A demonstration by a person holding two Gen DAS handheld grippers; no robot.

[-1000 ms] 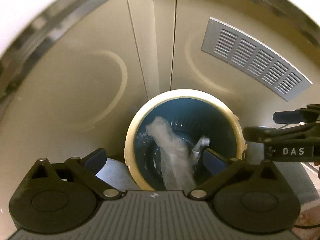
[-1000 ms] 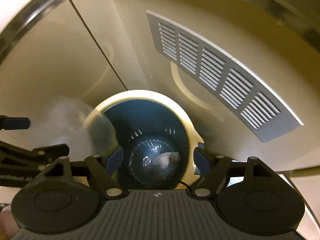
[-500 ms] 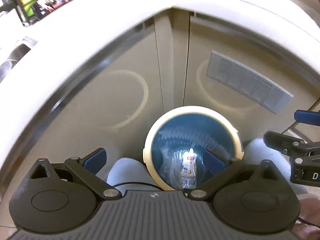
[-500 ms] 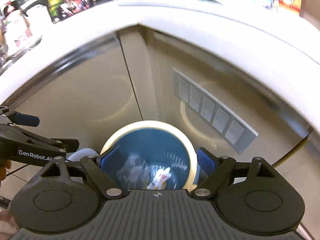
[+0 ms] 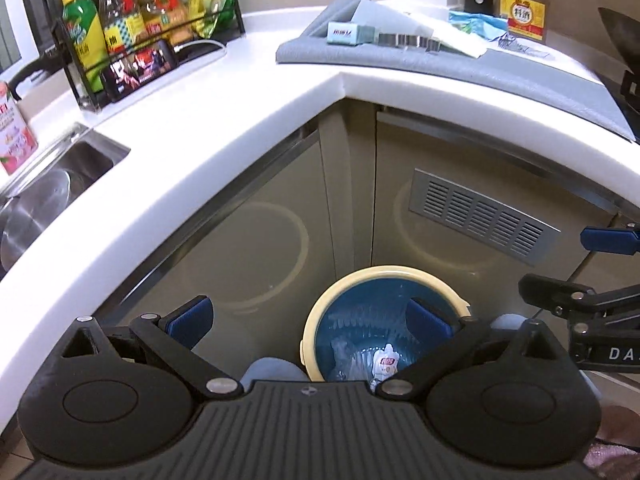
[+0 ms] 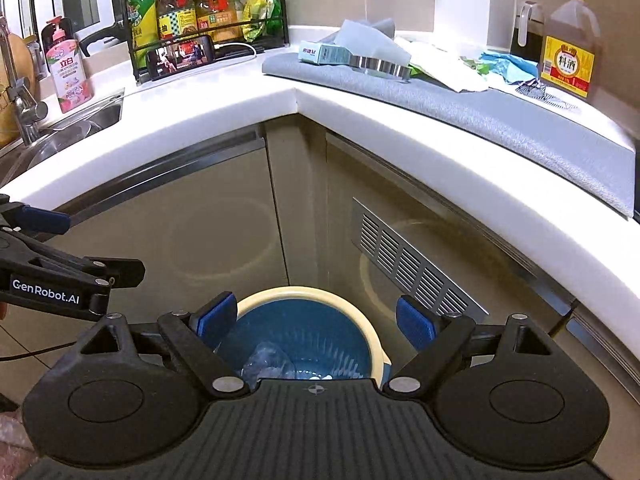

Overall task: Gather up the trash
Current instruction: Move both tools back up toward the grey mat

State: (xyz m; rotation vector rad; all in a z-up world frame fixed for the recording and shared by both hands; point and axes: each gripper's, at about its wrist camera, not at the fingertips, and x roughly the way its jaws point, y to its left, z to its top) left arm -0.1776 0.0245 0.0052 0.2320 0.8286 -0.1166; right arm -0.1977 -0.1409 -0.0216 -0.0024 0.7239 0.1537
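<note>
left hand-held gripper (image 5: 308, 320): wide, empty | right hand-held gripper (image 6: 316, 322): wide, just opened further, empty | bin (image 5: 320, 316): holds sachet (image 5: 385, 364), clear wrap (image 6: 266, 362)

White L-shaped countertop (image 6: 224, 92) ahead of and above both tools. On its right wing, a grey mat (image 6: 460, 108) bearing a small carton (image 6: 320, 53), a metal ring (image 6: 380, 67), crumpled wrappers (image 6: 452, 72) and a cooking-wine jug (image 6: 570, 46). On its left wing, a wire rack of bottles (image 6: 200, 12), a phone (image 6: 180, 56), a pink soap bottle (image 6: 68, 68) beside the sink (image 6: 76, 128). Floor below: blue bin (image 6: 304, 344), cream-rimmed, against the cabinets
</note>
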